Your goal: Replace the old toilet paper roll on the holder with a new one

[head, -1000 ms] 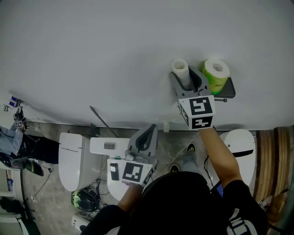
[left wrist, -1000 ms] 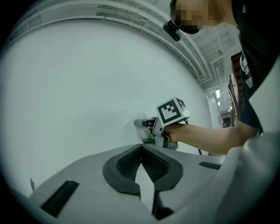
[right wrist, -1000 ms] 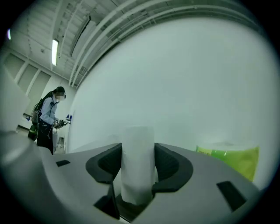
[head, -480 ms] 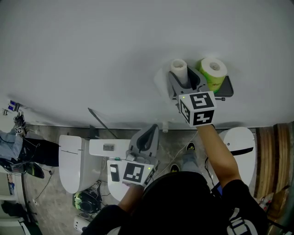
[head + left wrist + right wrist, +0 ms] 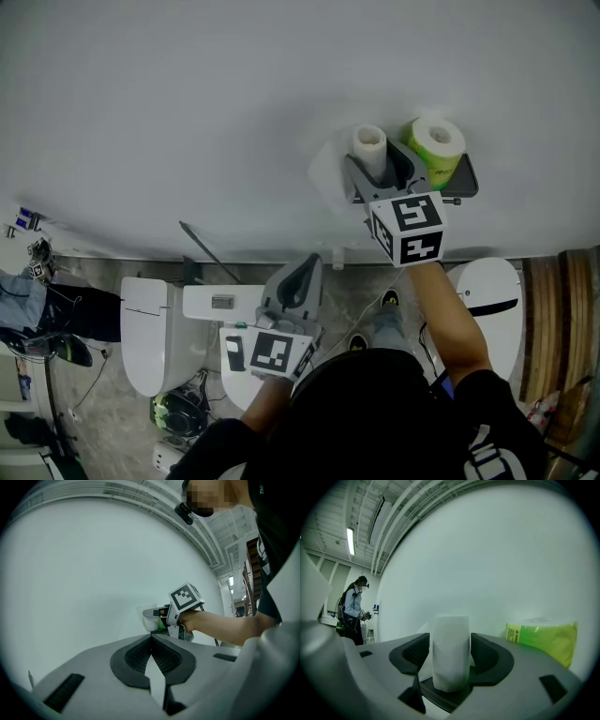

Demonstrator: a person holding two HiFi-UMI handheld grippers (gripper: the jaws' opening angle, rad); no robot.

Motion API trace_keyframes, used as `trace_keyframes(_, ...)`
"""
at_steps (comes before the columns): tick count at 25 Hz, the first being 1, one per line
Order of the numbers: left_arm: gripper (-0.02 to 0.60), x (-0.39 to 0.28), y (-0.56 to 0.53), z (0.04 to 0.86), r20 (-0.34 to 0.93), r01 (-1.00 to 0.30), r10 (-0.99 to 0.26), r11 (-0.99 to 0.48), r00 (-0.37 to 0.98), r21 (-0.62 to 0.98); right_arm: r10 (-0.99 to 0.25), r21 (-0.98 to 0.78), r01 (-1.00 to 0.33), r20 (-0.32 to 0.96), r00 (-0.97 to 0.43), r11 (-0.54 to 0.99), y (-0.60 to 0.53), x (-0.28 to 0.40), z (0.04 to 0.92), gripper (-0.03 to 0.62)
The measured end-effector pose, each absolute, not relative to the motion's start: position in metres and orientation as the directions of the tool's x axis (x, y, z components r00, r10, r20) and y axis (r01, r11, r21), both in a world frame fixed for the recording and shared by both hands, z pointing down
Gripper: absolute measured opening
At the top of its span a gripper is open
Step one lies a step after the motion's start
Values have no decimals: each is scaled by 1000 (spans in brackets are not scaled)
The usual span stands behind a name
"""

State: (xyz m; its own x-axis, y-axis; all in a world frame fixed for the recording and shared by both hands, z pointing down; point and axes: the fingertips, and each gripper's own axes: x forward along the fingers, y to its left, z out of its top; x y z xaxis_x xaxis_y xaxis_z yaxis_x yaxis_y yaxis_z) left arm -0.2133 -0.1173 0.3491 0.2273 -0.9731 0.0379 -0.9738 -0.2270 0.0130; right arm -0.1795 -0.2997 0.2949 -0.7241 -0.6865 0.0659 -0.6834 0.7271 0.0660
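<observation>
Old roll (image 5: 451, 644) is shifting slightly down-right, right fingers (image 5: 490, 656) pinching it upright at the holder (image 5: 466, 178), just left of new roll (image 5: 435, 150). Risk: soft roll squashing and slipping, or the swing knocking new roll off. Left fingers (image 5: 136, 656) are pressing together, empty.

We lose the lower end of the white roll (image 5: 451, 653) in the throat of the right gripper (image 5: 384, 164). That gripper covers most of the holder (image 5: 466, 178) (one end shows). Print on the green-wrapped roll (image 5: 543, 639) is too small to read.
</observation>
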Motion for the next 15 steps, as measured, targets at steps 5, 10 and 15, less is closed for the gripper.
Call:
trace_keyframes(5,23,-210,-120,351,42,-971,-970,-240,241,14,-697,103,-692,29,-716,715,-294,-172,284,265)
trace_keyframes(10,23,-200,-121,349,37,-966,-966,-257,257,16,-696,123,-694,-35,-718,710,-281,-159,262,265)
trace_keyframes(15,23,-192,-122,348,39,-961,-960,-276,277,18,-693,171,-702,-115,-711,691,-261,-141,239,265)
